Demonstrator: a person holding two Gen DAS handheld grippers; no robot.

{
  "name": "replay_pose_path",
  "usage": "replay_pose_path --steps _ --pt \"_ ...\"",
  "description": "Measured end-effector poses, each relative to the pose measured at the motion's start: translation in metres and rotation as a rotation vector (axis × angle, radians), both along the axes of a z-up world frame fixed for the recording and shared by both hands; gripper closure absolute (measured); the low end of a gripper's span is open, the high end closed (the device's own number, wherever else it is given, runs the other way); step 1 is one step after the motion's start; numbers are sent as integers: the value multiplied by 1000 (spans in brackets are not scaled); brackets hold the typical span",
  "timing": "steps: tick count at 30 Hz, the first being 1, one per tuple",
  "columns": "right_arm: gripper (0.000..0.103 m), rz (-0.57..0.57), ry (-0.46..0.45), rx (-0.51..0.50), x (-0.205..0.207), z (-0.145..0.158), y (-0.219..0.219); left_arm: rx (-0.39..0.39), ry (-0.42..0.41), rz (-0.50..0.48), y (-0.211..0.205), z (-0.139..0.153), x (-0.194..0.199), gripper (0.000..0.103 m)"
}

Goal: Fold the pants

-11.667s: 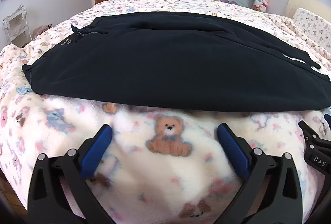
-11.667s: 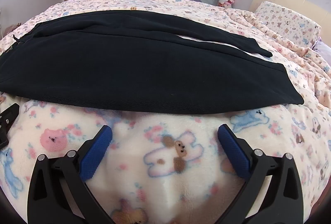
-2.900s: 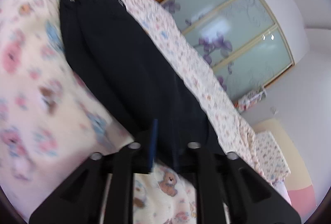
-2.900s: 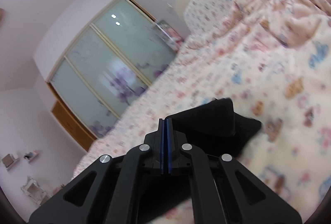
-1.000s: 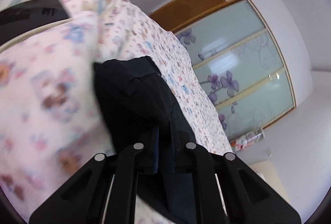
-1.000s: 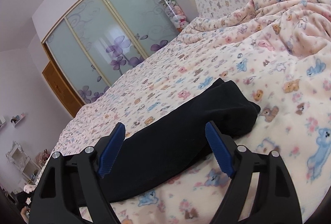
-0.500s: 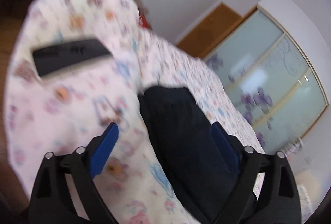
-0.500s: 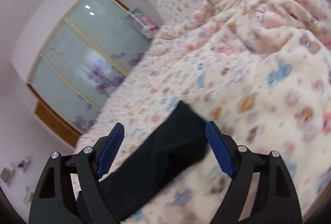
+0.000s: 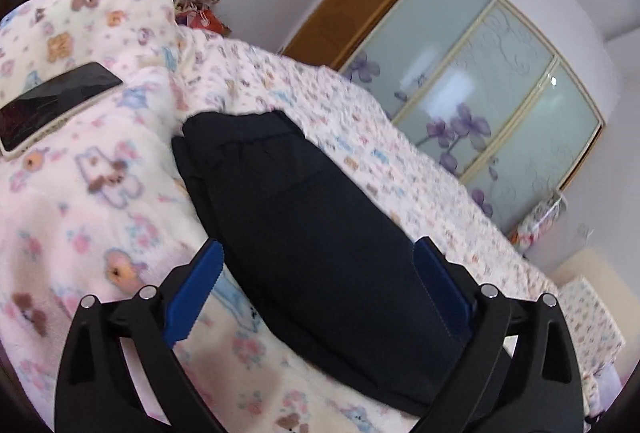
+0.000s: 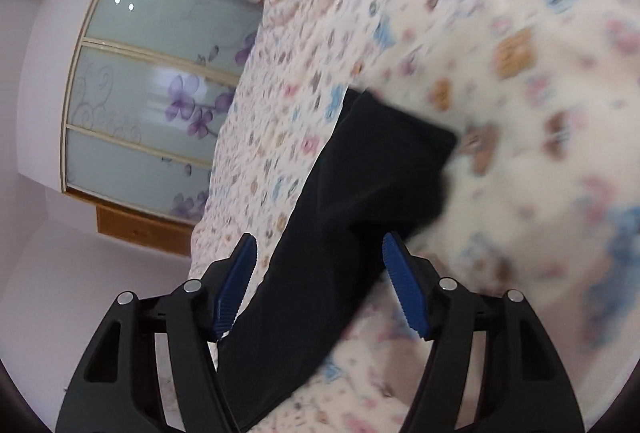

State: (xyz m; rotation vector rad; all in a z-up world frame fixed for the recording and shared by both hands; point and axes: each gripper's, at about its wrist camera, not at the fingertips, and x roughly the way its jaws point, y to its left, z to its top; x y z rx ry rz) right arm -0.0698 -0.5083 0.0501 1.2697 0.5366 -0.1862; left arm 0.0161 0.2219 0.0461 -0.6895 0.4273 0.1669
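The black pants [image 9: 280, 173] lie folded lengthwise into a narrow strip on the bear-print blanket [image 9: 100, 225]. In the left wrist view their waist end points away. My left gripper [image 9: 318, 245] hovers over the strip with its jaws opening wide, and its blue pads [image 9: 200, 285] stand clear of the cloth on both sides. In the right wrist view the leg end of the pants [image 10: 380, 161] runs up between the jaws of my right gripper [image 10: 320, 237]. Those jaws are closing, and their pads [image 10: 404, 289] straddle the cloth without pressing on it.
A dark phone [image 9: 52, 105] lies on the blanket at the far left. A frosted-glass wardrobe [image 9: 480, 93] with purple flowers and a wooden door stand behind the bed. A print pillow [image 9: 588, 317] lies at the right. Shelves with clutter stand by the far wall.
The left gripper, shut on the waist end a second ago, has let go, opened wide and drawn back. The right view has rolled, and its jaws have narrowed around the leg end.
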Motion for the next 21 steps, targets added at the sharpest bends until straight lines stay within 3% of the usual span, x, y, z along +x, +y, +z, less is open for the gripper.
replay_pose_path --steps 2,3,4,5,7,9,11,12,13,14,17,19,21 --pt "39 5 50 46 20 -11 -3 -22 35 -8 2 -8 4 7" --pt "49 -10 85 64 28 -18 -6 -34 45 -7 5 -11 8 7" --pt "73 -23 101 61 36 -23 -8 -48 55 -7 7 -14 9 7" --pt "89 -23 115 21 43 -22 -8 -57 62 -6 8 -16 8 7" --pt "95 4 118 -172 57 -1 -1 -57 62 -2 8 -17 7 7" --pt "96 86 -51 -387 67 38 19 -44 64 -4 7 -17 7 7" --pt "96 155 -282 -625 62 71 44 -33 70 -5 4 -15 8 6" --pt "96 150 -327 -754 57 75 55 -27 76 -6 3 -16 9 6" --pt "96 135 -281 -786 59 71 55 -23 80 -6 2 -16 9 6" --pt "96 132 -134 -688 72 49 39 -22 80 -7 2 -16 9 6" --pt "96 101 110 -408 78 -12 5 -26 82 -7 2 -16 9 5" --pt "96 80 128 -348 67 -31 -1 -23 83 -8 1 -15 9 5" --pt "96 63 106 -348 56 -29 0 -18 86 -5 0 -15 10 5"
